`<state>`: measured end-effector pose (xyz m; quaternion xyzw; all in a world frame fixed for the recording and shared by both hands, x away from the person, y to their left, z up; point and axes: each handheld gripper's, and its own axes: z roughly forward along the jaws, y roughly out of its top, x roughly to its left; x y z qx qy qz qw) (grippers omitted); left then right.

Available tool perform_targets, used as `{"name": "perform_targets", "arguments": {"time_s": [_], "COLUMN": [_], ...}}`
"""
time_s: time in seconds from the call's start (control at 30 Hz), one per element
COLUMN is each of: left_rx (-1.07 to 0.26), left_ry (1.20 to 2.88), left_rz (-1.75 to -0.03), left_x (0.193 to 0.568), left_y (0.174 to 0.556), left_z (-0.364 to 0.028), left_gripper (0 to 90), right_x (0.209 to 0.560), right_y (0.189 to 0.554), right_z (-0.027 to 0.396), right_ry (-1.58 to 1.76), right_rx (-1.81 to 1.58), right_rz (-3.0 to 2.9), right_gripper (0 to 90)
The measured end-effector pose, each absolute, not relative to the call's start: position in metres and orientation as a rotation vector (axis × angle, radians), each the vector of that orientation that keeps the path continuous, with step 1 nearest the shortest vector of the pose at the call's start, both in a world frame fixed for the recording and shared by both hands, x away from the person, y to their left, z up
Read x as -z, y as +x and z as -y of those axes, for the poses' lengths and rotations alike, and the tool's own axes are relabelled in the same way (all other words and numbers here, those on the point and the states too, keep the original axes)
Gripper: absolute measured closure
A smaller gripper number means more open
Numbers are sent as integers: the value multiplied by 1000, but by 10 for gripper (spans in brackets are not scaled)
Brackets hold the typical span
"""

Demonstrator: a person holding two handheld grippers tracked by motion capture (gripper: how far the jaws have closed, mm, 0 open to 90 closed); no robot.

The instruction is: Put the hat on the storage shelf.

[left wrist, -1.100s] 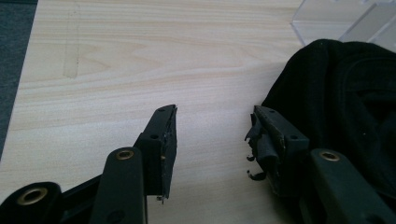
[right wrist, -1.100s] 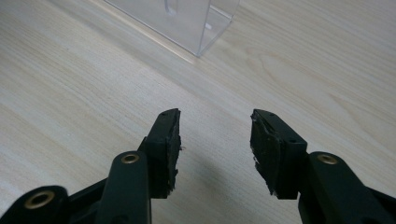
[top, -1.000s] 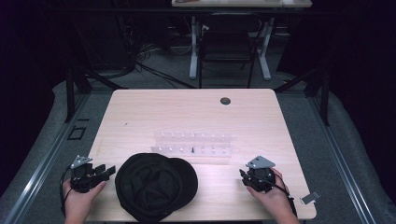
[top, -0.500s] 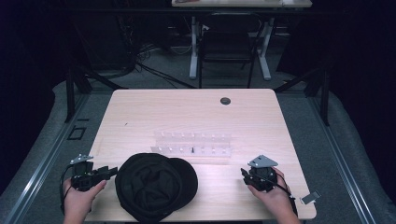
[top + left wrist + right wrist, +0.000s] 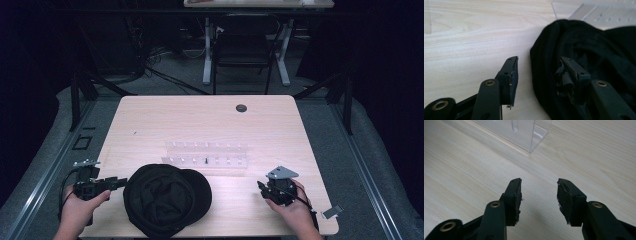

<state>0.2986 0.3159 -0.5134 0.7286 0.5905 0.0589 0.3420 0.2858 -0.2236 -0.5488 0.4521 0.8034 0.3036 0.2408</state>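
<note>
Clear acrylic rack mid-table, black grommet at far edge, chair behind.

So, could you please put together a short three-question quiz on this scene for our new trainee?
1. True or false: the left claw is clamped on the black hat.
2. What stands on the table just beyond the hat? A) a metal bowl B) a clear plastic rack C) a book
3. What lies between the right claw's jaws?

Key:
1. False: its jaws stand open, one at the hat's edge, the other over bare wood.
2. B
3. Nothing; bare tabletop shows between the open jaws.
</note>
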Motion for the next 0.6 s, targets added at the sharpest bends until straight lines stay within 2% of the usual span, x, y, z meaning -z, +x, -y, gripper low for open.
{"name": "perform_targets", "arguments": {"time_s": [0.2, 0.6], "left_rx": [-113, 76], "left_ry": [2008, 1965], "left_rz": [-1575, -1711], "left_x": [512, 514], "left_y": [301, 310], "left_z": [-309, -313], "left_gripper": [536, 555], "right_x": [550, 549], "right_y": [286, 286], "right_z": [222, 225], "right_ry": [1247, 1262], "right_rx": [-838, -853], "right_rz": [-2197, -2210], "right_gripper": [543, 543]}}
